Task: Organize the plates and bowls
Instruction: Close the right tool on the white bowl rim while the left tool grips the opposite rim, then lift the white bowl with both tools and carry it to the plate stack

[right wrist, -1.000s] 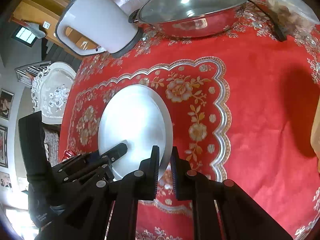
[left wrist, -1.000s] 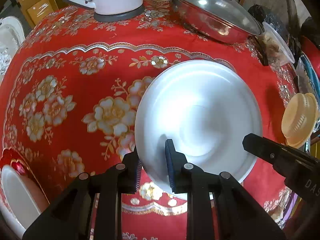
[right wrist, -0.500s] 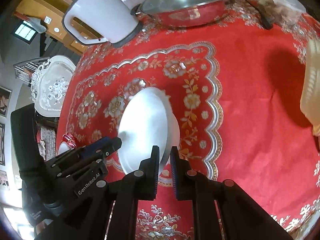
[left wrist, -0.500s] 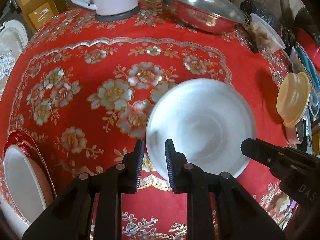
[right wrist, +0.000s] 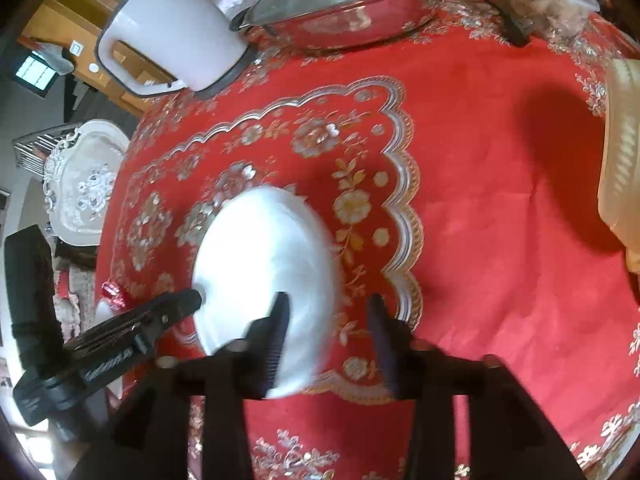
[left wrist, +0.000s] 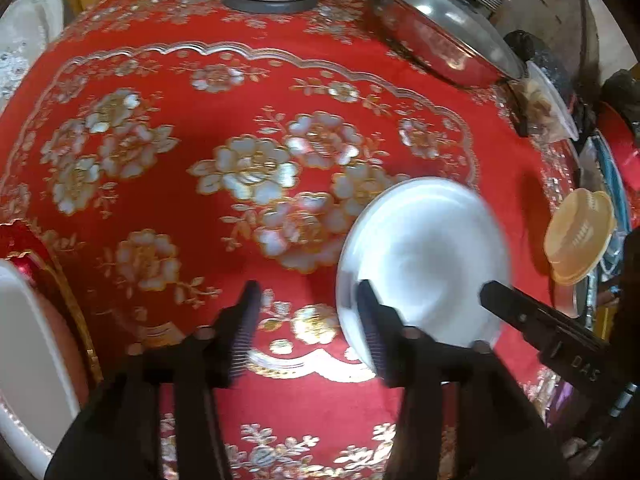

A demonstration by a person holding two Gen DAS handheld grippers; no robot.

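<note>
Round white shallow plate (left wrist: pixel 424 264) lies flat on red floral tablecloth (left wrist: pixel 180 240), at 3 o'clock of left gripper (left wrist: pixel 308 322); left and right gripper (right wrist: pixel 326 330) both spread apart, empty. Red-rimmed dishes (left wrist: pixel 28 332) at 8 o'clock unstacked w/ it; most sorting prob. left.

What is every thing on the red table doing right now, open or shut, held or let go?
Left hand-held gripper: open, holding nothing.
Right hand-held gripper: open, holding nothing.
Round white plate: let go, lying on the red flowered tablecloth.
Shiny steel pan: shut under its glass lid.
White electric kettle: upright on its base.
Pale yellow plastic bowls: stacked at the table edge.
</note>
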